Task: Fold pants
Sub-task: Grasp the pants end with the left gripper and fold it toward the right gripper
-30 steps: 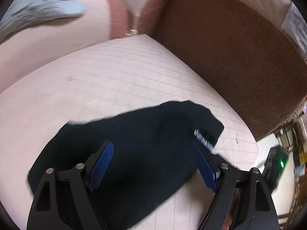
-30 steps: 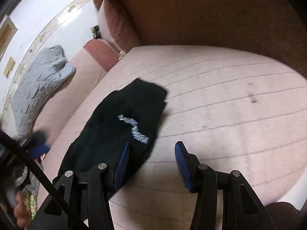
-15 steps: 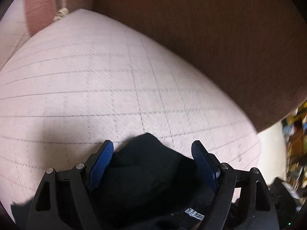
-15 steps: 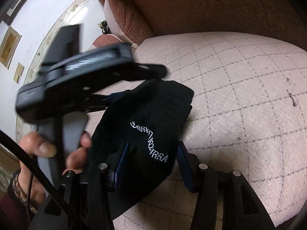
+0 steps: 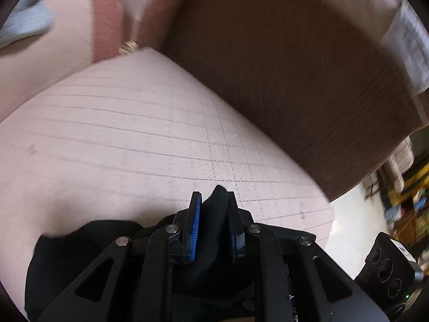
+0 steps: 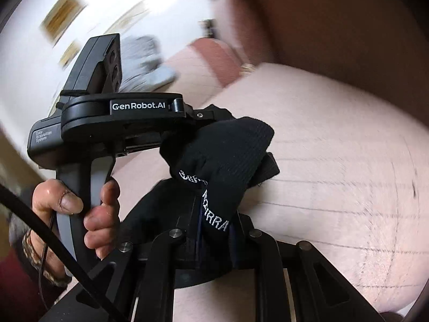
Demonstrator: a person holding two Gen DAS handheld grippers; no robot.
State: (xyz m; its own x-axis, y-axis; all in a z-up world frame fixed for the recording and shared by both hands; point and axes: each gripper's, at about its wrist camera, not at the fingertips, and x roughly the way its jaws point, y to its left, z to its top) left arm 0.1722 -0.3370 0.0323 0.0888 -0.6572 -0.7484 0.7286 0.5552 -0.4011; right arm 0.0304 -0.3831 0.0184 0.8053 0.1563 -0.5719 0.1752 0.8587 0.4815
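The black pants [image 5: 80,244] lie bunched on the pink quilted sofa seat [image 5: 120,139]. My left gripper [image 5: 213,201] is shut on a fold of the black cloth, which pokes out between the blue pads. In the right wrist view my right gripper [image 6: 214,222] is shut on the pants [image 6: 222,155] near the white embroidered lettering, and the cloth bulges up above the fingers. The left gripper's black body [image 6: 120,118], held by a hand, is just left of it, pinching the same bunch.
The brown sofa backrest [image 5: 295,75] rises behind the seat. A grey quilted cushion [image 6: 144,61] lies on the neighbouring pink seat to the left. The seat's right edge drops to a pale floor [image 5: 348,220] with clutter beyond.
Both grippers were open over the flat pants. They have closed on the cloth close together and the fabric is lifted into a bunch.
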